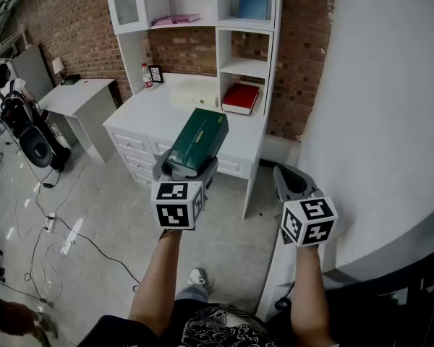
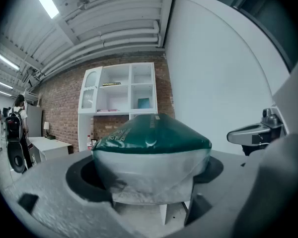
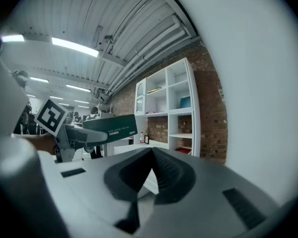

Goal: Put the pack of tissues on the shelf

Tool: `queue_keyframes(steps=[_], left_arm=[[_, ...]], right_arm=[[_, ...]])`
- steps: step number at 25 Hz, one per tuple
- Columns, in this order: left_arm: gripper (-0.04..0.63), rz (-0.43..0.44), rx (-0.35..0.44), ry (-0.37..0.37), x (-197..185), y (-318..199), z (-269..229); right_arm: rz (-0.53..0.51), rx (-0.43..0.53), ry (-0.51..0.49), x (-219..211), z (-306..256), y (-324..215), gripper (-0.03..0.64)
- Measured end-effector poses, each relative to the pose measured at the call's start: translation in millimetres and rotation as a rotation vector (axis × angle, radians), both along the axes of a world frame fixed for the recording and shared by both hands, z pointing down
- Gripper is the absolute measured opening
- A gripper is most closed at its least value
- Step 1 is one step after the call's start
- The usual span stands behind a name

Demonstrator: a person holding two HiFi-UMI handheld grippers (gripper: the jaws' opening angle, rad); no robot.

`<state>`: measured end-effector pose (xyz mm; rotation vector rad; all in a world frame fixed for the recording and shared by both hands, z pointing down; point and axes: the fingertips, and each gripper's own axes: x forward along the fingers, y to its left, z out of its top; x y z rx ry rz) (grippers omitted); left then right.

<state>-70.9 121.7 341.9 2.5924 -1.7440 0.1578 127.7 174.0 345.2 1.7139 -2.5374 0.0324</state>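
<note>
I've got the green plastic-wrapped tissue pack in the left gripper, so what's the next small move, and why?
Probably step forward toward the white shelf unit: the left gripper clamps the green plastic-wrapped tissue pack, but the shelves stand far ahead, seemingly out of reach.

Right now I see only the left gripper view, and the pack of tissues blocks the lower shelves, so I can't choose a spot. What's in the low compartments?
Observer: The head view shows a red book lying in the lowest right compartment of the shelf unit, at desk level. The pack of tissues hides it from you.
Operator: And the desk top beside it?
Observer: A white box sits at the back of the desk, left of that compartment.
Operator: Is the other gripper free to help?
Observer: The right gripper view shows the right gripper with its jaws together and nothing between them.
</note>
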Motion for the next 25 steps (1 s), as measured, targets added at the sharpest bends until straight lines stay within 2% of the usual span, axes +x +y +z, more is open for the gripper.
queue_keyframes(steps=[9, 19, 25], left_arm=[[0.454, 0.025, 0.007, 0.008, -3, -45, 0], [0.454, 0.095, 0.003, 0.017, -19, -147, 1], [0.456, 0.138, -0.020, 0.033, -31, -200, 2]], right_arm=[[0.026, -0.009, 0.006, -5, 3, -36, 0.003], [0.083, -0.028, 0.015, -26, 2, -126, 0.005], [0.171, -0.034, 0.031, -33, -5, -171, 0.003]])
